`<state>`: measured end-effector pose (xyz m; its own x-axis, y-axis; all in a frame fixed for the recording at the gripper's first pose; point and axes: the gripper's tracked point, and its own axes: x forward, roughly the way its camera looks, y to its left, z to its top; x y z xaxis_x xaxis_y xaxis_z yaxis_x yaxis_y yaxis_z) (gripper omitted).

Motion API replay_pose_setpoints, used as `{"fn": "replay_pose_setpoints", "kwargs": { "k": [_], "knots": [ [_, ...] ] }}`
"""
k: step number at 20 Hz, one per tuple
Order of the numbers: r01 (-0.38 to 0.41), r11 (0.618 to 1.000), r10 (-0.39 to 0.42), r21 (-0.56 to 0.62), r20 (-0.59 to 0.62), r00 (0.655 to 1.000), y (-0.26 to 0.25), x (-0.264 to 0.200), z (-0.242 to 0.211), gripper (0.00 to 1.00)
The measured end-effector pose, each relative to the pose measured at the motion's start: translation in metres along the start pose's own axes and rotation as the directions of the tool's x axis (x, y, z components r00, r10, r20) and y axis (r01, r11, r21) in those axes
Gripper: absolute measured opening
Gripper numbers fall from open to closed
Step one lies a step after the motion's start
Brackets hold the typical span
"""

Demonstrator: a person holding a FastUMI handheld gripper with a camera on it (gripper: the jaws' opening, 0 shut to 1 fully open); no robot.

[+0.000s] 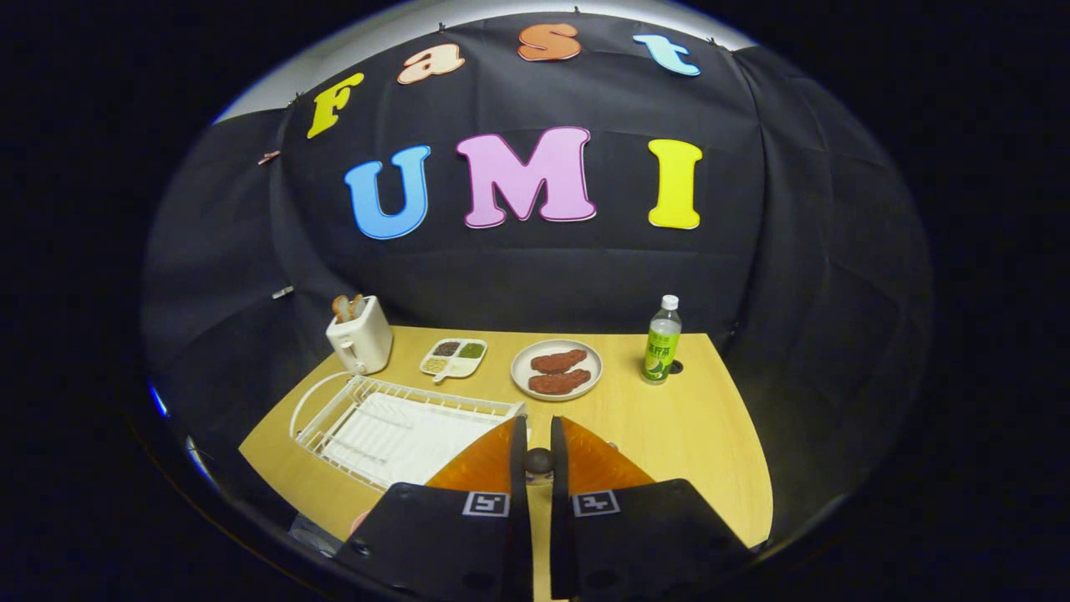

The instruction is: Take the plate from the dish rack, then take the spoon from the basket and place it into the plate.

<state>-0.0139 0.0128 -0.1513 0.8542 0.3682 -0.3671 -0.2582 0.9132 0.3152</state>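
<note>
The worktop [669, 426] is pale wood, rounded at its near edge, and sits against the black cloth wall. On its left side lies the white wire rack [393, 426], flat and wide, its near corner tucked behind the tool's left finger. Beyond the fingers, near the middle, sits a round plate [522, 372] carrying two reddish-brown slabs [558, 372]. At the back left corner stands a cream toaster [359, 339] with toast poking out of its slots. To the right of the plate, a small bottle [662, 339] with a green label stands upright. Between toaster and plate lies a little divided tray [453, 358] of seeds or spices. The tool [538, 435] hovers low over the near edge, its orange-backed fingers [485, 464] drawn almost together, with a dark rounded knob [538, 460] caught in the narrow gap; what that knob is, I cannot tell.
</note>
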Motion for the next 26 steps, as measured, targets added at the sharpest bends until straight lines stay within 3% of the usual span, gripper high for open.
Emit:
{"fn": "replay_pose_setpoints", "kwargs": {
  "k": [7, 15, 20, 26],
  "knots": [
    [-0.18, 0.984, 0.178, -0.009, -0.11, 0.978, 0.093, -0.021, -0.061, 0.12],
    [-0.358, 0.927, 0.327, -0.116, -0.22, 0.919, 0.183, 0.018, -0.142, 0.13],
    [-0.381, 0.914, 0.346, -0.137, -0.223, 0.911, 0.2, 0.033, -0.161, 0.12],
    [-0.418, 0.892, 0.36, -0.171, -0.289, 0.887, 0.178, 0.019, -0.186, 0.14]
  ]
}}
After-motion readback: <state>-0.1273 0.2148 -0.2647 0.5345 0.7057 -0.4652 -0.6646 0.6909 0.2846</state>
